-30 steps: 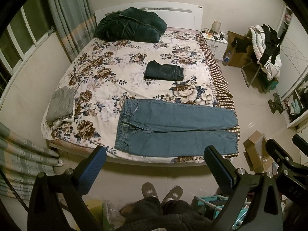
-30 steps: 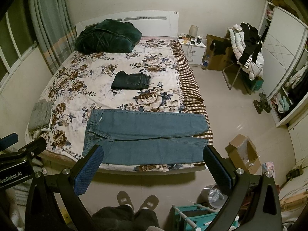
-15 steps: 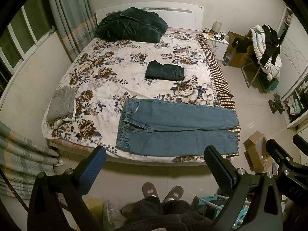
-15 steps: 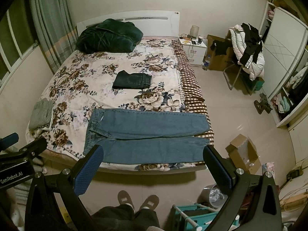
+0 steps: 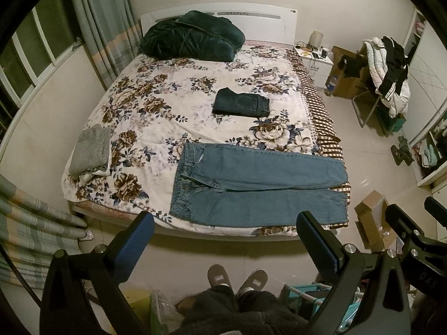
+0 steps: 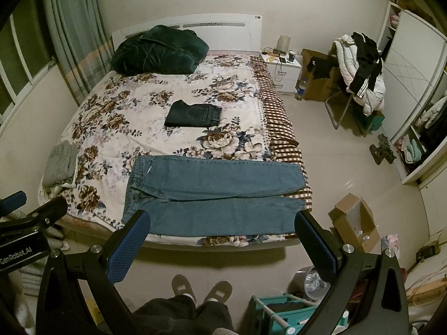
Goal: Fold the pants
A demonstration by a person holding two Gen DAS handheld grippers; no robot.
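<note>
1. Nearest in, the left gripper and the right gripper both hang with jaws spread wide and nothing between the blue pads, above the person's grey slippers on the pale floor.
2. What has changed over the last second: very little, just a slight creep of both cameras toward the bed, so the light-blue denim pants sit a touch larger and lower in frame. My read is that this is the approach (no fold has begun, no cloth touched).
3. The pants lie flat along the near edge of the floral bedspread, waistband to the left, two legs side by side, cuffs reaching the checked border on the right.
4. Farther back, a folded dark denim pair rests mid-bed, and a folded grey cloth sits at the left edge.
5. Farthest, a dark green quilt is heaped by the headboard.
6. View differences: the left view catches the right gripper's black body at its right edge; the right view shows the left one, plus an open cardboard box in full.
</note>
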